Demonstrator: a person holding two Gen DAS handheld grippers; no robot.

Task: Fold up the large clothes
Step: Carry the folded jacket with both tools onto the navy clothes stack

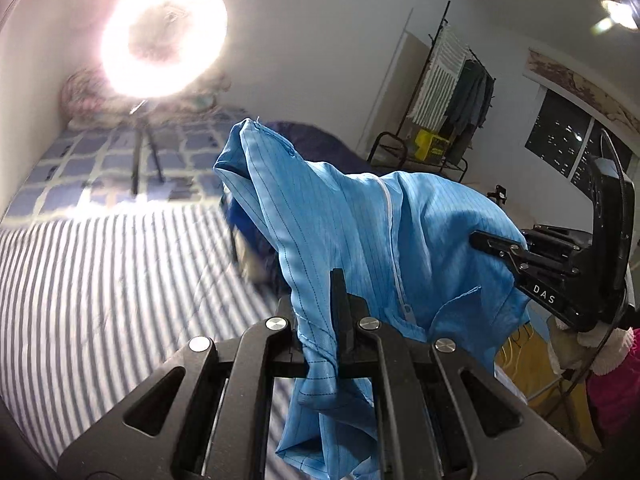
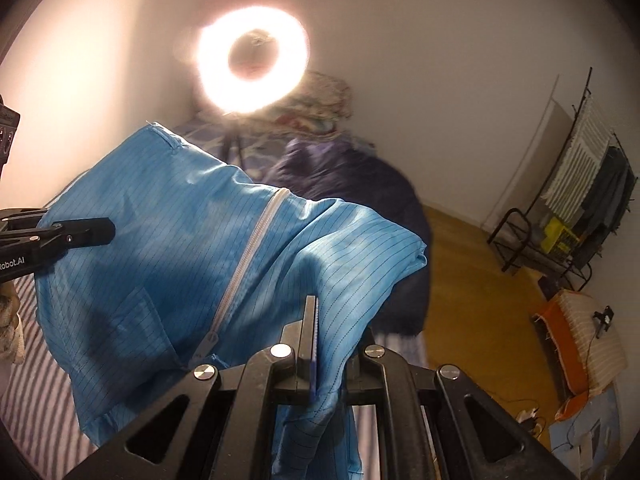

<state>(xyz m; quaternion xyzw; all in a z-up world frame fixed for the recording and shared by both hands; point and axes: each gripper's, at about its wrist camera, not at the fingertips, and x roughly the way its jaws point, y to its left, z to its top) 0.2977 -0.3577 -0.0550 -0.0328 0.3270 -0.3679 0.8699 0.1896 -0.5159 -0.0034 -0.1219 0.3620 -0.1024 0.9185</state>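
Note:
A light blue pinstriped garment (image 1: pixel 340 216) with a white zipper (image 1: pixel 394 248) hangs stretched in the air between both grippers, above a striped bed. My left gripper (image 1: pixel 338 280) is shut on one bunched edge of it, and cloth spills down past the jaws. In the left wrist view the right gripper (image 1: pixel 492 244) clamps the far side of the cloth. The right wrist view shows the same garment (image 2: pixel 180 248) from its side. There my right gripper (image 2: pixel 311 308) is shut on a fold, while the left gripper (image 2: pixel 96 230) bites the cloth at the left edge.
The striped bed sheet (image 1: pixel 100 280) lies below, with a checked blanket (image 1: pixel 88 160) behind. A glaring ring light (image 1: pixel 164 36) stands on a tripod. A dark blue garment (image 2: pixel 360 208) lies heaped on the bed. A clothes rack (image 1: pixel 452 92) stands by the wall over a wooden floor (image 2: pixel 472 280).

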